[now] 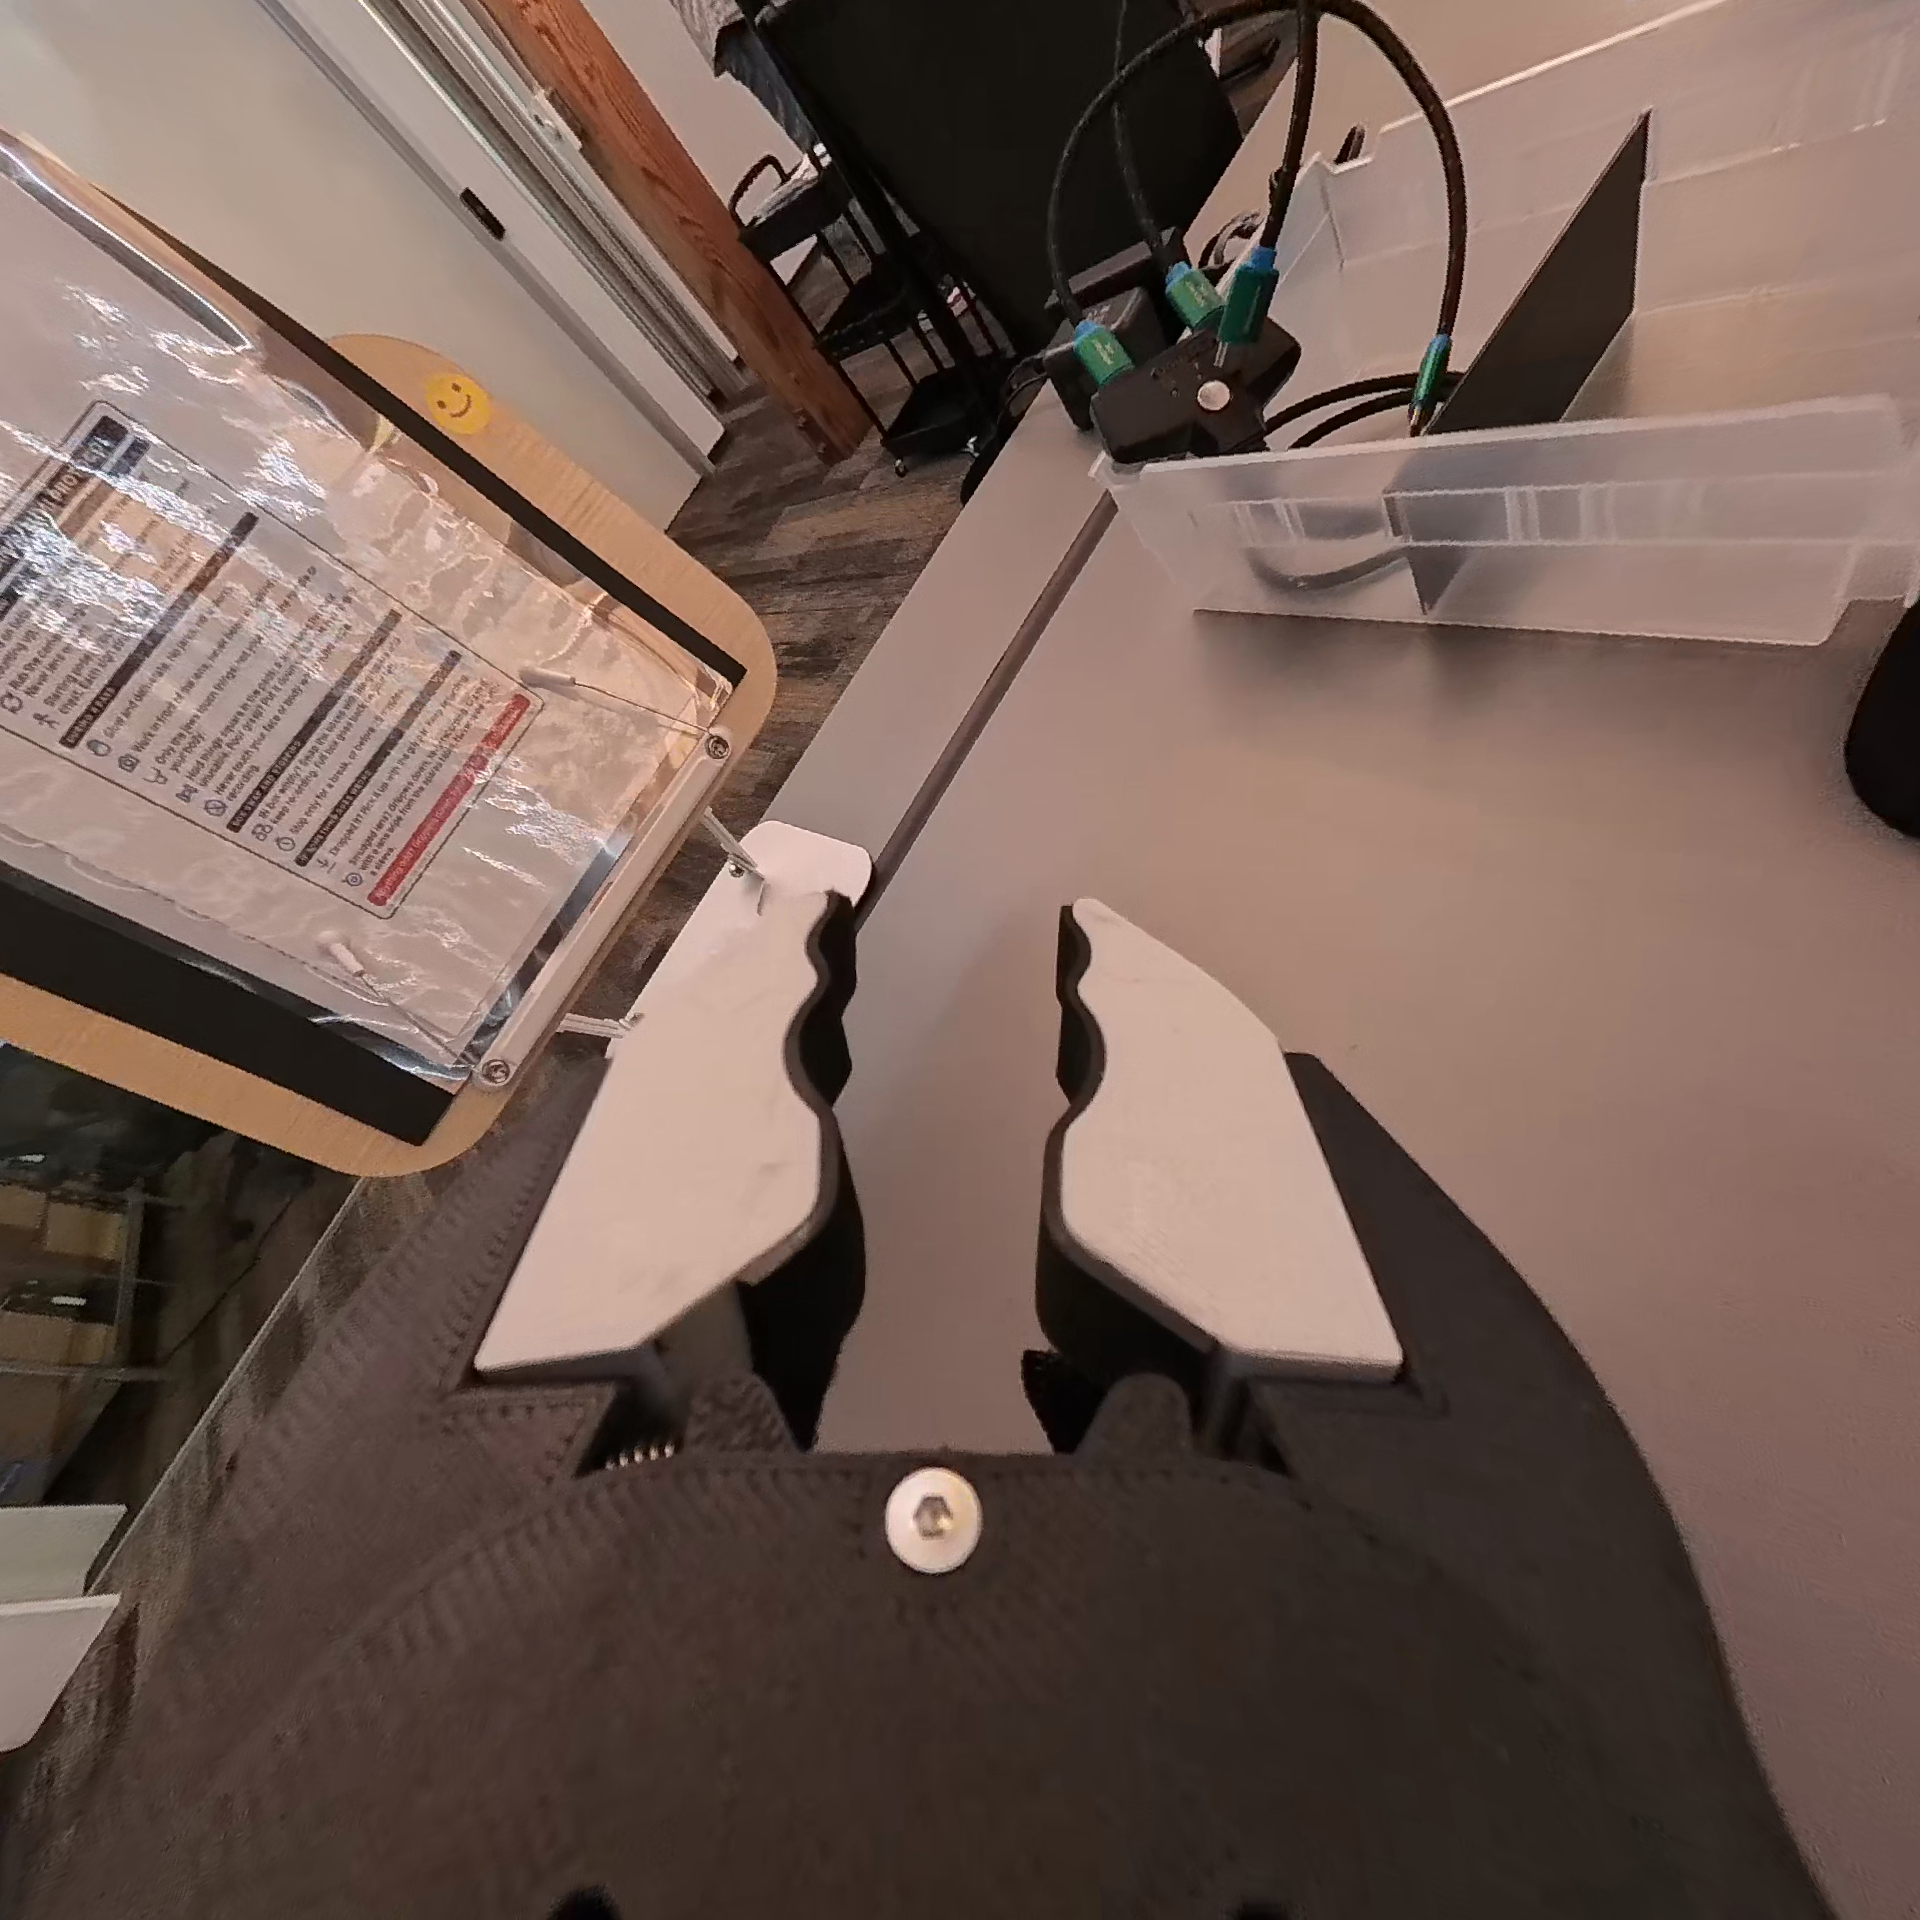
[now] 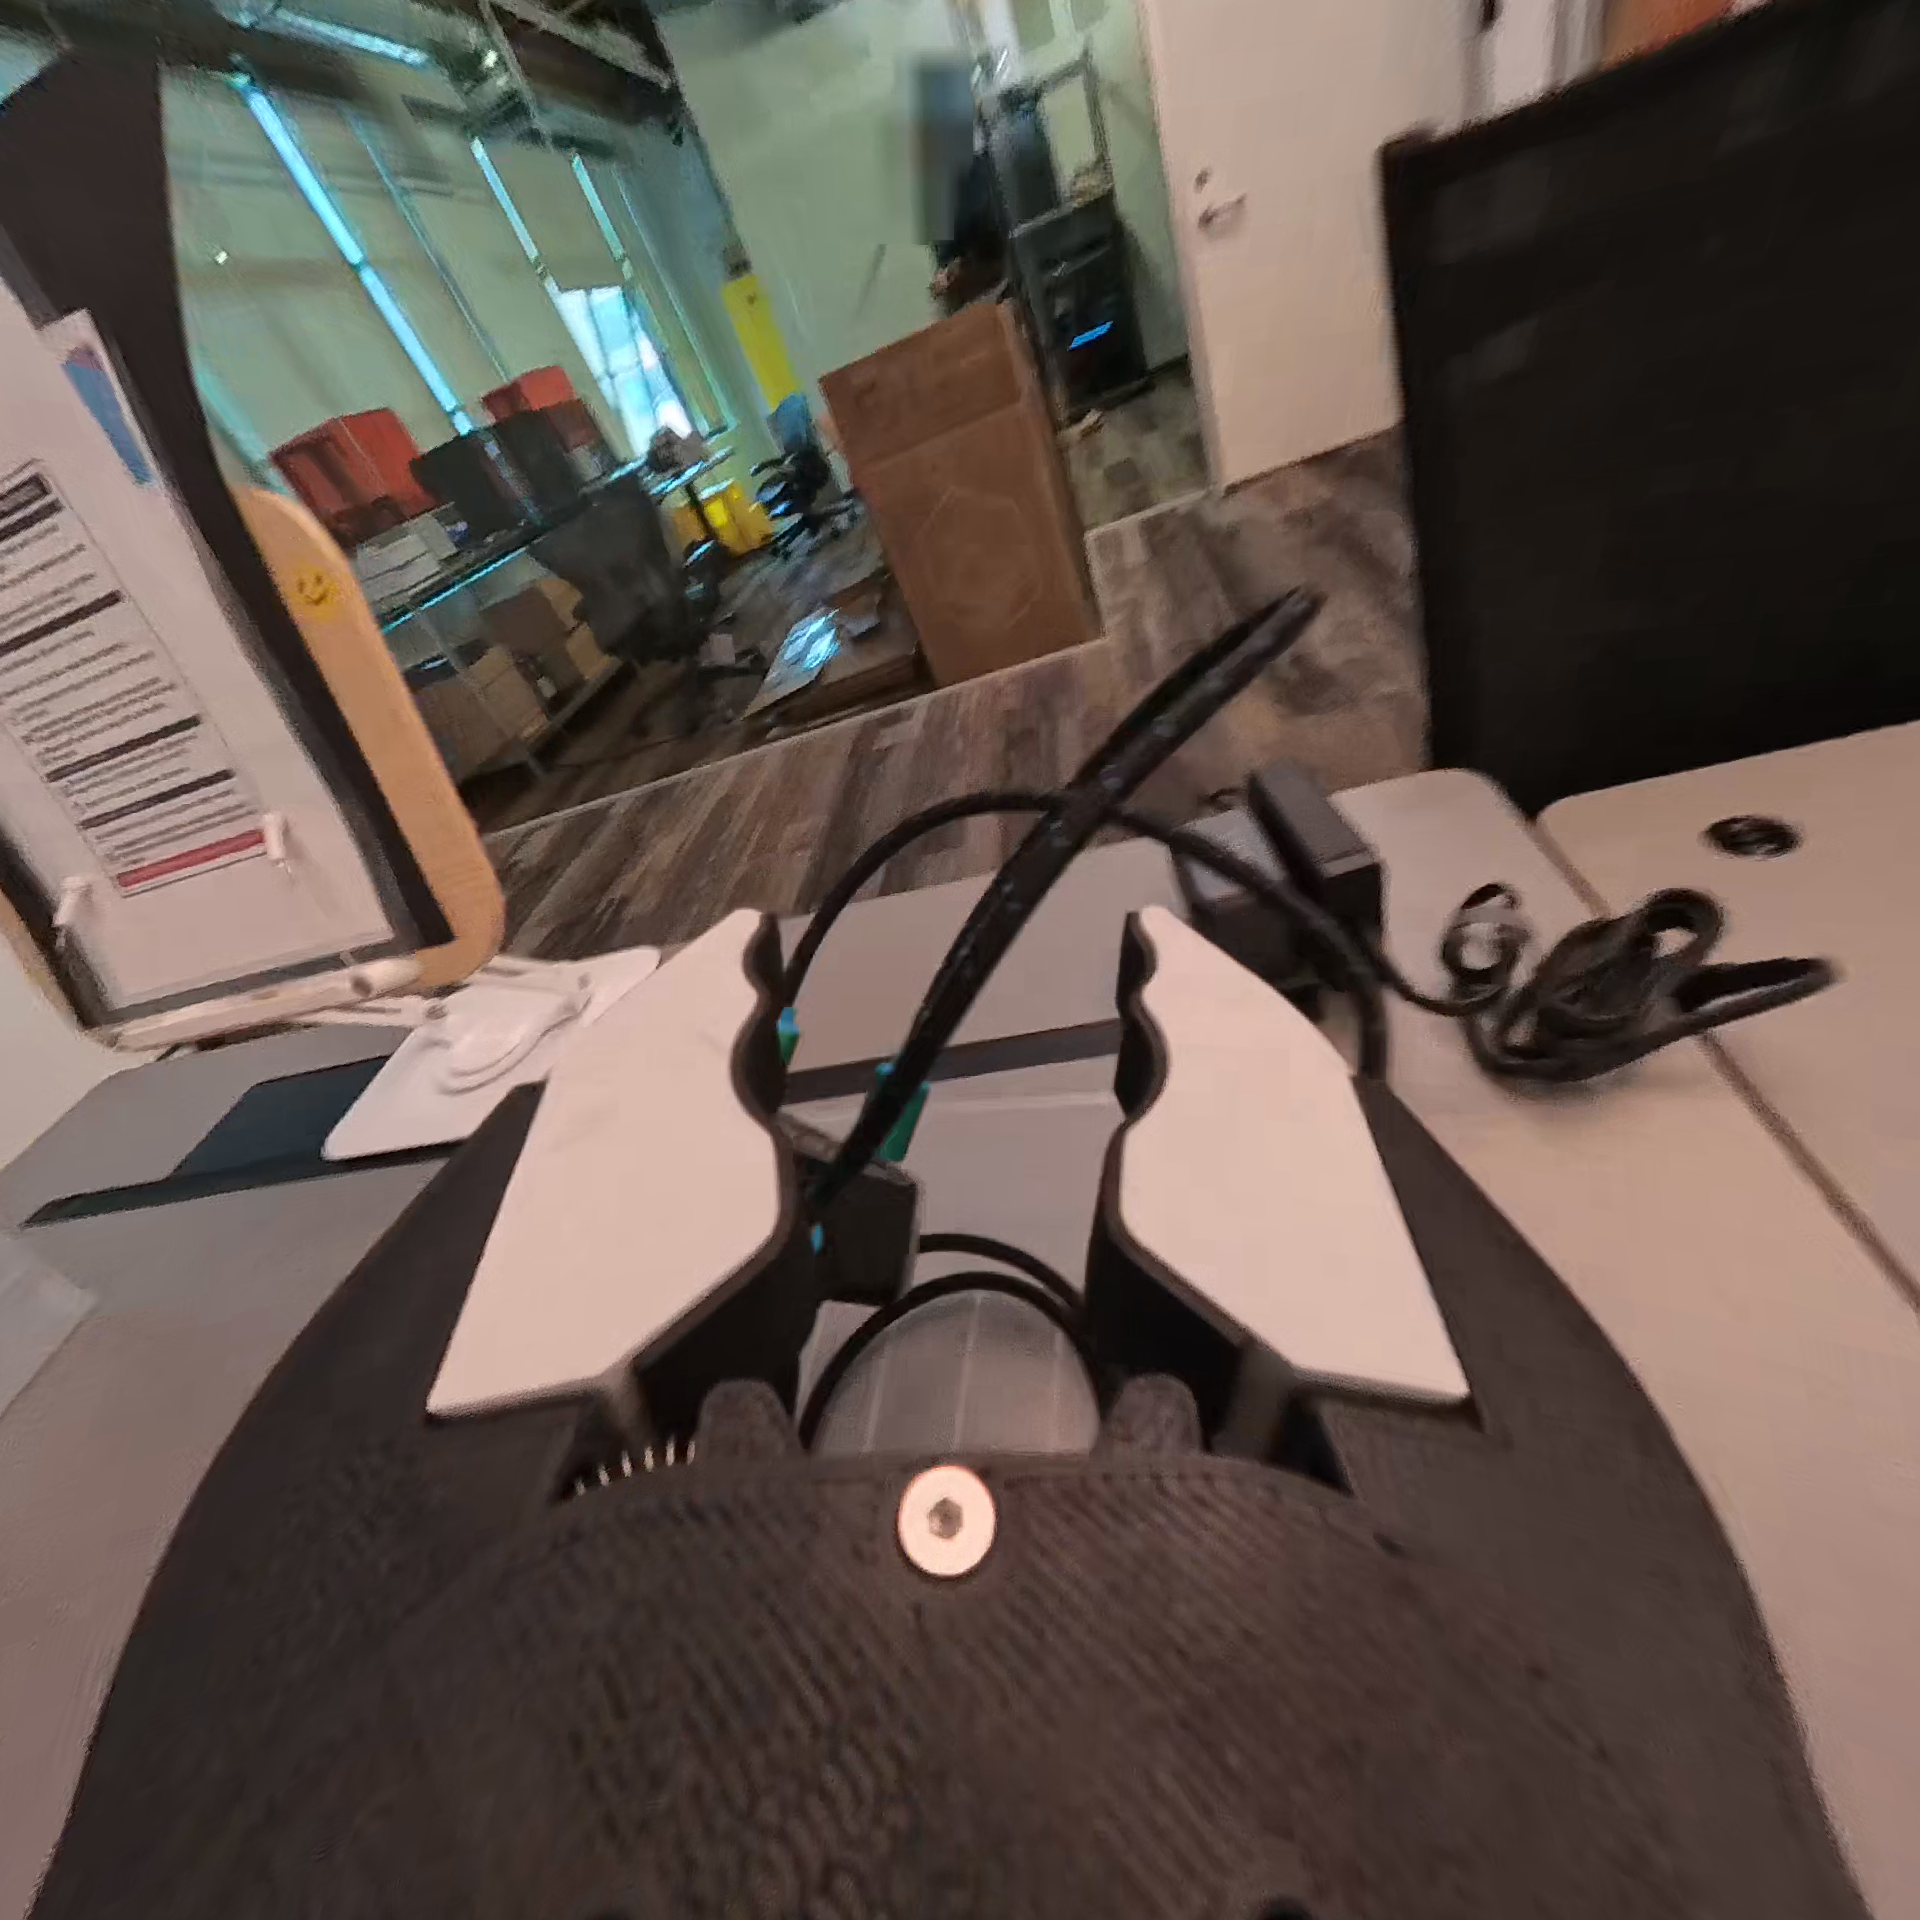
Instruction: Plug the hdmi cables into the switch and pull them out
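Note:
In the left wrist view the black HDMI switch (image 1: 1195, 400) sits far ahead at the near-left end of a clear plastic bin (image 1: 1507, 530). Three braided black cables with green-and-blue plugs (image 1: 1190, 296) stand in it. A fourth thin green plug (image 1: 1432, 374) lies beside a black panel (image 1: 1538, 291). My left gripper (image 1: 956, 935) is open and empty, low over the grey table, well short of the bin. In the blurred right wrist view my right gripper (image 2: 951, 966) is open, with the switch (image 2: 868, 1195) and a green plug (image 2: 899, 1112) between its fingers. A cable (image 2: 1091, 790) arcs up from the switch.
A wood-framed sign board (image 1: 312, 675) on a white base (image 1: 800, 862) stands at the table's left edge. A black power adapter (image 2: 1309, 821) and a coiled black cord (image 2: 1590, 977) lie beyond the switch. A dark object (image 1: 1886, 727) sits at the right edge.

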{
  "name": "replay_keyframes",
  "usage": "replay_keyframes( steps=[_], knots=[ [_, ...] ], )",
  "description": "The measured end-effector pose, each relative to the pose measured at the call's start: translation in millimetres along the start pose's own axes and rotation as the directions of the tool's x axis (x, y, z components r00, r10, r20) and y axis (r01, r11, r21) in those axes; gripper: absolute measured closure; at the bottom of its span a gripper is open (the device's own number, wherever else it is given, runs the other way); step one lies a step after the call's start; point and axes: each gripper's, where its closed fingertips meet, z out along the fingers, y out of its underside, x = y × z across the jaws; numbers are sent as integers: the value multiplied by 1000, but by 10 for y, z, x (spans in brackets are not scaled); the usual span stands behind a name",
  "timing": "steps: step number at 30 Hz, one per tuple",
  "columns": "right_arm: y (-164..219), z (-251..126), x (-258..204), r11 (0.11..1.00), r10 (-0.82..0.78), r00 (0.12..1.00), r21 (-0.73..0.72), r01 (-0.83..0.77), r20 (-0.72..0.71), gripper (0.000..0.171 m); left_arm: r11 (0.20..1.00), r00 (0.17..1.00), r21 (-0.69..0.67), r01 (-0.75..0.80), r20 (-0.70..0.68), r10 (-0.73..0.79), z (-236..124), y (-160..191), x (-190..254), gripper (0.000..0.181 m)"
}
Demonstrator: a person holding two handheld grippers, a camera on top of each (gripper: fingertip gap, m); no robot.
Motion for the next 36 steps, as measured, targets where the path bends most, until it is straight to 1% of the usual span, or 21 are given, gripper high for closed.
replay_keyframes(
  steps=[1, 2, 3, 5, 7, 9, 11, 13, 15, 17, 19, 22, 26, 27, 28, 33, 35, 36],
  knots=[
    [78, 68, -12, 999, 12, 1000, -36, -12, 1, 111, 1000, 1000, -6, -1, -1, 1, 10, 14, 0, 143],
    [144, 108, 9, 998, 12, 1000, -63, -13, -17, 125, 1000, 1000, -12, -3, -1, 3, 21, 29, 0, 144],
    [184, 116, 26, 997, 8, 1000, -72, -10, -23, 154, 1000, 1000, -19, -4, -1, 4, 30, 45, -4, 144],
    [235, 73, 94, 994, 43, 999, -95, -46, -32, 158, 1000, 1000, -30, -5, -3, 5, 44, 73, -4, 144],
    [418, -38, 204, 972, 80, 996, -217, -86, -37, 160, 999, 1000, -38, -9, -4, 8, 53, 88, -4, 145],
    [681, -193, 337, 923, 98, 994, -369, -108, -44, 163, 999, 1000, -40, -9, -7, 9, 60, 87, 5, 145],
    [950, -351, 415, 855, 119, 993, -505, -116, -27, 163, 999, 1000, -41, -12, -12, 11, 67, 81, 30, 145],
    [1087, -446, 357, 811, 151, 988, -576, -103, 36, 163, 999, 1000, -46, -20, -14, 19, 71, 78, 53, 145],
    [1095, -475, 320, 808, 110, 992, -586, -50, 68, 163, 999, 1000, -47, -28, -11, 28, 64, 68, 65, 146],
    [1097, -470, 356, 807, -11, 998, -589, 43, 57, 162, 999, 999, -42, -32, -9, 32, 49, 53, 68, 147],
    [1121, -462, 365, 792, -82, 996, -603, 94, 48, 160, 999, 1000, -38, -30, -8, 29, 36, 43, 60, 147],
    [1123, -455, 375, 786, -100, 995, -611, 96, 29, 159, 999, 1000, -36, -23, 1, 24, 21, 45, 21, 147],
    [1077, -539, 342, 788, -82, 996, -609, 89, 40, 145, 1000, 1000, -30, -8, 27, 9, -34, 45, -97, 146],
    [1040, -570, 379, 793, -99, 995, -602, 90, 17, 139, 1000, 999, -30, -3, 40, 4, -62, 48, -152, 146],
    [1000, -610, 421, 798, -120, 993, -596, 92, -7, 137, 1000, 998, -30, 5, 59, -4, -98, 54, -227, 146],
    [777, -774, 423, 838, -145, 988, -536, 99, -45, 135, 994, 982, -1, 110, 158, -108, -420, 129, -736, 144],
    [746, -815, 395, 841, -147, 988, -532, 102, -42, 135, 988, 965, -26, 153, 219, -143, -598, 274, -1003, 141],
    [741, -831, 384, 837, -160, 986, -535, 114, -40, 135, 983, 949, -49, 176, 273, -157, -705, 391, -1175, 140]
  ],
)
